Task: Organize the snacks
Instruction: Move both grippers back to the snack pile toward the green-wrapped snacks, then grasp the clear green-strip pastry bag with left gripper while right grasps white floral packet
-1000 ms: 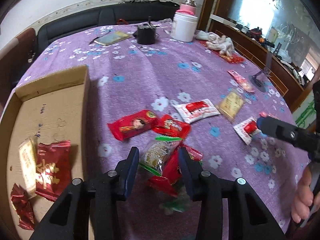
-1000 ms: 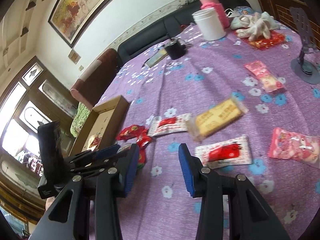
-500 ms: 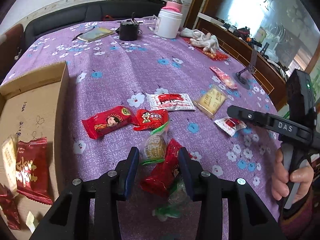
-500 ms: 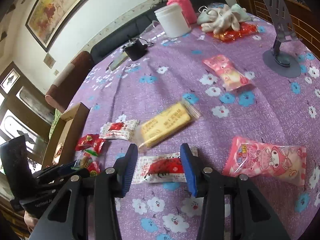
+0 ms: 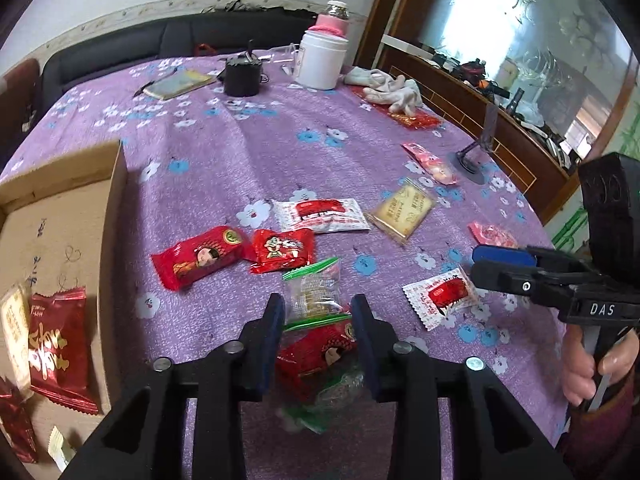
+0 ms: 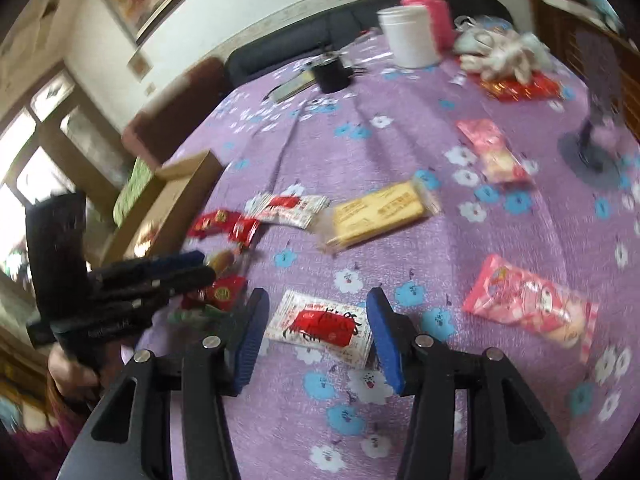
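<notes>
Open purple flowered cloth [image 5: 248, 152] runs clear from mid-table toward 12 o'clock in our left wrist view. The cardboard box [image 5: 116, 200] wall stands at 9 o'clock, with a dark red packet [image 5: 56, 340] inside it. The table edge curves past 3 o'clock, and a black sofa [image 5: 120, 52] sits behind the table at 11.

The left gripper [image 5: 318, 320] has just been closing. Its jaws stand narrow around a clear green-edged packet [image 5: 314, 292] and a red packet [image 5: 320, 350]. We cannot tell whether the pads press on them.

The right gripper [image 6: 316, 316] has just been opening. Its jaws stand wide, astride a white-and-red sachet [image 6: 320, 326] that lies flat without touching the pads. The sachet's long axis runs from 10 to 4 o'clock.

A yellow biscuit pack [image 6: 380, 212] lies at 12 o'clock of it, pointing toward 2. A pink packet [image 6: 528, 304] lies at 3.
</notes>
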`<state>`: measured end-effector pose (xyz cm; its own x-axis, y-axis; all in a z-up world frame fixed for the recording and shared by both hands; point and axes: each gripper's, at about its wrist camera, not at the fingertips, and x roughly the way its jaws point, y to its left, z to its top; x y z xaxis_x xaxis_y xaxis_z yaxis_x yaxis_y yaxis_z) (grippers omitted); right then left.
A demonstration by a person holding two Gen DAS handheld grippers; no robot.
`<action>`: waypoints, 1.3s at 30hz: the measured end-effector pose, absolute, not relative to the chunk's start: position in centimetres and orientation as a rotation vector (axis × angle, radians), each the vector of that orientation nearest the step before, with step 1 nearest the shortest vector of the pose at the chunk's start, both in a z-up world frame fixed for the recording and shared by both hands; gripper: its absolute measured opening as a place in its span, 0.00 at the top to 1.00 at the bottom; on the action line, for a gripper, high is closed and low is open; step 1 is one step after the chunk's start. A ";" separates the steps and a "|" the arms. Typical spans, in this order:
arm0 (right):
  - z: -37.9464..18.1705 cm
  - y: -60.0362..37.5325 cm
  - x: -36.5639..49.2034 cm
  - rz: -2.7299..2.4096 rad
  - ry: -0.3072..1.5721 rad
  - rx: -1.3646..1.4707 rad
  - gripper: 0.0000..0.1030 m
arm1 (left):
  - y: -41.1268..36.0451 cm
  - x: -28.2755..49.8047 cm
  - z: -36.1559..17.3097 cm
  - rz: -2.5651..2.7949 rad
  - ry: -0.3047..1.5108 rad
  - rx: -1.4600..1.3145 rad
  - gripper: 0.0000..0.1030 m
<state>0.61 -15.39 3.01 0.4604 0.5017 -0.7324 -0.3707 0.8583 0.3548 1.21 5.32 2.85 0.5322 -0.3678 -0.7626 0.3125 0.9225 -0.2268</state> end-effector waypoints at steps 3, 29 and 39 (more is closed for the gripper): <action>3.1 -13.8 0.2 0.564 0.950 0.010 0.45 | 5.3 1.2 2.9 -0.398 0.916 -0.064 0.66; 2.9 -13.1 1.9 0.527 0.945 0.043 0.90 | 6.3 1.7 3.7 -0.334 0.838 -0.116 0.66; 6.5 -7.3 2.8 0.518 0.718 0.170 0.90 | 10.1 0.6 6.3 -0.261 0.679 -0.278 0.66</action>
<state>2.85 -7.34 6.53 0.6337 0.5077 -0.5836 -0.3939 0.8611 0.3214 0.62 10.14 6.35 0.7486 -0.3249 -0.5780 0.1457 0.9310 -0.3346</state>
